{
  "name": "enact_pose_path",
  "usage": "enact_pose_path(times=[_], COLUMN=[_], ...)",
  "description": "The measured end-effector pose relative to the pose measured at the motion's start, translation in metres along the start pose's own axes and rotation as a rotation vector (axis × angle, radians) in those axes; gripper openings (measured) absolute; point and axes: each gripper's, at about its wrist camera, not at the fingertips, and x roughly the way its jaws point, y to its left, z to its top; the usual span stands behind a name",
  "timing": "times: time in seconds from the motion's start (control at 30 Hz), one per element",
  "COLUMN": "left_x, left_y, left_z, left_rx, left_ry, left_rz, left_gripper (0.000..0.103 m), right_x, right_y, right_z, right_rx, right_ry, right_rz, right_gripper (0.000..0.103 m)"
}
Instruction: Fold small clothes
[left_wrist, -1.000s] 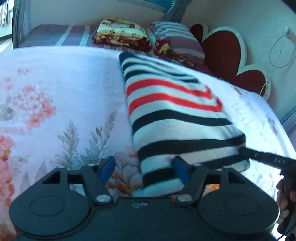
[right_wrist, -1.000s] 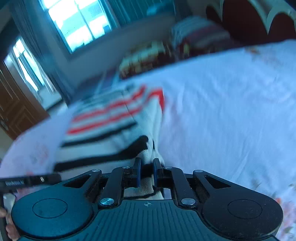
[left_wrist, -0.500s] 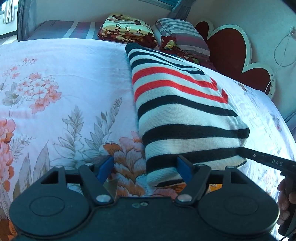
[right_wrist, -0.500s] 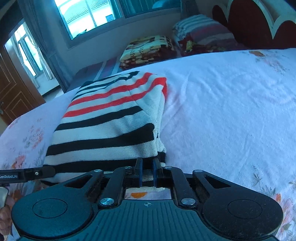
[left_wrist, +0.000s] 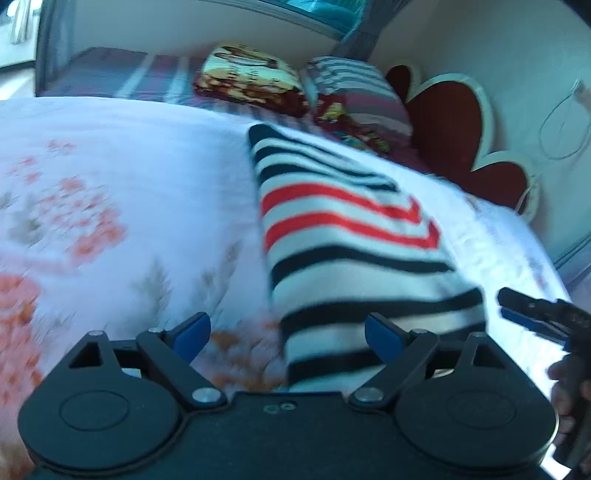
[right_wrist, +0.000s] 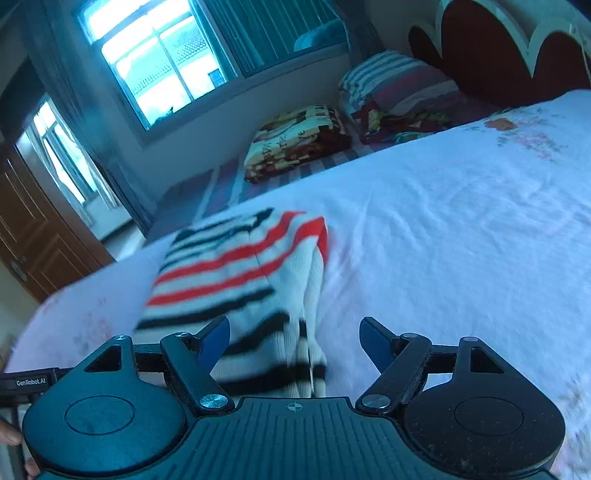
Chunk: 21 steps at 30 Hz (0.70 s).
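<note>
While the striped garment (left_wrist: 351, 258) lies folded on the floral bedsheet (left_wrist: 129, 206), both the left gripper (left_wrist: 288, 334) and the right gripper (right_wrist: 295, 338) are held spread, gripping nothing.

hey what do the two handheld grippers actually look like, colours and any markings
Both the left gripper and right gripper are matte black, with two round discs, silver screws and blue finger pads. The right's body is ribbed with a small crosshair mark; white "GenRobot.AI" lettering shows at that view's left edge.

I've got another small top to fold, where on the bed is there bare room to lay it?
Bare sheet lies on either side of the striped sweater: toward the headboard, and on the sheet's floral part. Crowded by the pillows and folded blanket.
</note>
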Motion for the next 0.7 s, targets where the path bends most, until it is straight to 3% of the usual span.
enact_pose_path(times=[0.13,0.17,0.27,0.4,0.47,0.7], left_x=[0.018,0.024,0.037,0.051,0.055,0.068], left_y=[-0.001,-0.002,-0.004,0.003,0.003,0.002], left_z=[0.021,0.024,0.028,0.032,0.033,0.036], left_rx=[-0.003,0.012,0.018,-0.011,-0.004,-0.003], left_ry=[0.026,0.037,0.055,0.075,0.087,0.096], left_rz=[-0.060,-0.048,-0.044,-0.073,-0.073,-0.089], left_gripper=[0.080,0.079,0.079,0.082,0.084,0.086], right_x=[0.022,0.027,0.036,0.050,0.055,0.069], right_y=[-0.014,-0.016,-0.017,-0.023,-0.028,-0.044], right_z=[0.017,0.019,0.020,0.019,0.019,0.016], right_rx=[0.064,0.069,0.063,0.079,0.098,0.165], right_ry=[0.029,0.037,0.057,0.082,0.086,0.135], right_rz=[0.049,0.048,0.074,0.081,0.076,0.158], right_gripper=[0.075,0.065,0.055,0.055,0.063,0.063])
